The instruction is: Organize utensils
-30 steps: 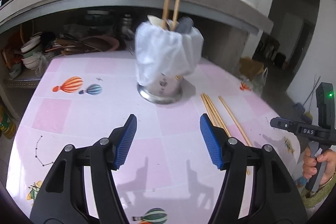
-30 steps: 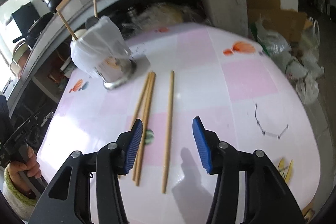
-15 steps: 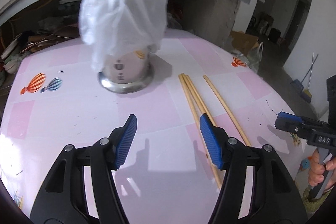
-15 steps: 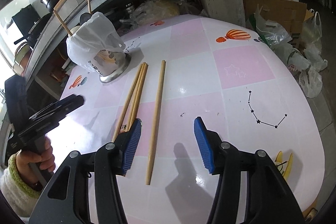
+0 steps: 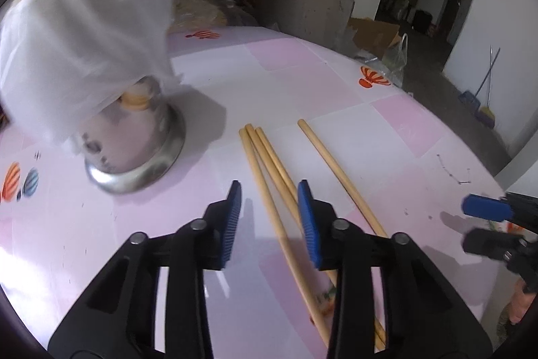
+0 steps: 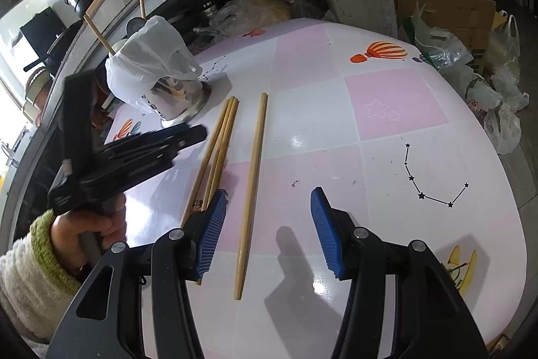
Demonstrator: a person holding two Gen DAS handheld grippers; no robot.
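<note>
I am closing the left gripper (image 5: pixel 269 217) over the bundle of three chopsticks (image 5: pixel 265 164) on the pink table (image 5: pixel 336 90); the pads probably do not yet press them. I keep the pads square across the shafts. Their long axis runs toward the utensil holder (image 5: pixel 134 164). The right gripper (image 6: pixel 265 224) hovers half open and empty over the single chopstick (image 6: pixel 255 157).

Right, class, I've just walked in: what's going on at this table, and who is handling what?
A person is tidying chopsticks with a hand-held gripper in each hand. The left hand-held gripper is over the bundle of three chopsticks, its jaws closing around them but not yet gripping. The right hand-held gripper hangs open above the single chopstick. The bag-covered metal holder stands nearby with other utensils already in it.
</note>
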